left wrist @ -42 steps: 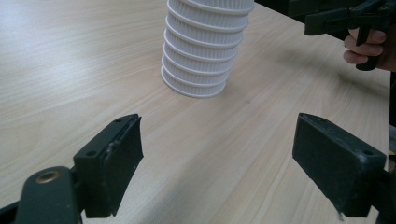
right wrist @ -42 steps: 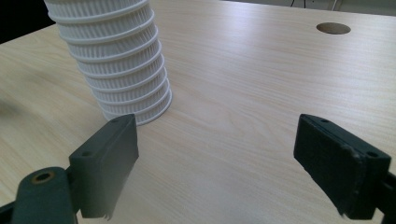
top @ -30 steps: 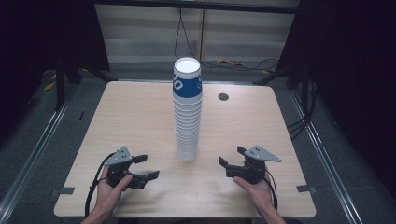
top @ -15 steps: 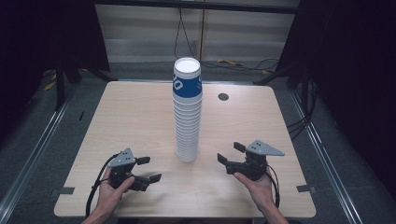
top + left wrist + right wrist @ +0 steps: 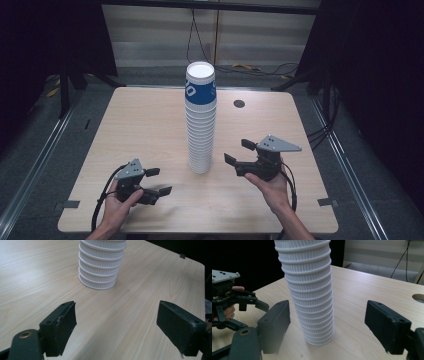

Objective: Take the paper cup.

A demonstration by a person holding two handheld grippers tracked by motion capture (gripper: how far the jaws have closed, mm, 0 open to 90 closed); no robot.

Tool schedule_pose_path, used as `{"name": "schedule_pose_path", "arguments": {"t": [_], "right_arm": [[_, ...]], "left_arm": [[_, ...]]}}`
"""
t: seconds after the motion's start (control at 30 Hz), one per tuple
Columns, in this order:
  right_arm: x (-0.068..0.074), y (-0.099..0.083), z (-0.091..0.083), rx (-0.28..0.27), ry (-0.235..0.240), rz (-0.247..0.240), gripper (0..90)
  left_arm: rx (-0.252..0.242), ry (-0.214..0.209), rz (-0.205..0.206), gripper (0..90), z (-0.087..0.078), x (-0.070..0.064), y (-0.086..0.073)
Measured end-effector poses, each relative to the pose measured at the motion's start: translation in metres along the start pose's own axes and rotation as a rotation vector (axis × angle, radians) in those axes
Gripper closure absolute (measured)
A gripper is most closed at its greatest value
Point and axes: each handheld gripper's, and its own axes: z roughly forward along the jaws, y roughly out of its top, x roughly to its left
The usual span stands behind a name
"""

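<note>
A tall stack of cups (image 5: 200, 120) stands upright near the middle of the table (image 5: 140, 125), its top cup banded in blue and the rest ribbed white. The right gripper (image 5: 239, 152) sits just to the stack's right, fingers spread wide and holding nothing, aimed at the lower cups. The left gripper (image 5: 159, 181) rests low near the table's front-left, fingers released too, well apart from the stack.

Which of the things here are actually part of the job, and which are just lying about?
Part of the job:
- stack of cups, upside down, blue cup on top
- right gripper, open, raised, aimed at the stack
- left gripper, open, apart from the stack

Just there:
- table with its round cable hole
- cables on the floor behind
</note>
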Motion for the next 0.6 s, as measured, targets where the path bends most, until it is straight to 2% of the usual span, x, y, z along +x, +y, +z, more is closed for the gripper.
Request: {"name": "schedule_pose_path", "arguments": {"t": [0.27, 0.6], "right_arm": [[-0.003, 0.014, -0.004, -0.021, 0.036, 0.033, 19.5], [-0.002, 0.037, -0.002, -0.019, 0.081, 0.003, 19.0]], "left_arm": [[0.012, 0.004, 0.000, 15.9, 0.002, 0.000, 0.000], [0.019, -0.003, -0.008, 15.9, 0.003, 0.000, -0.001]]}}
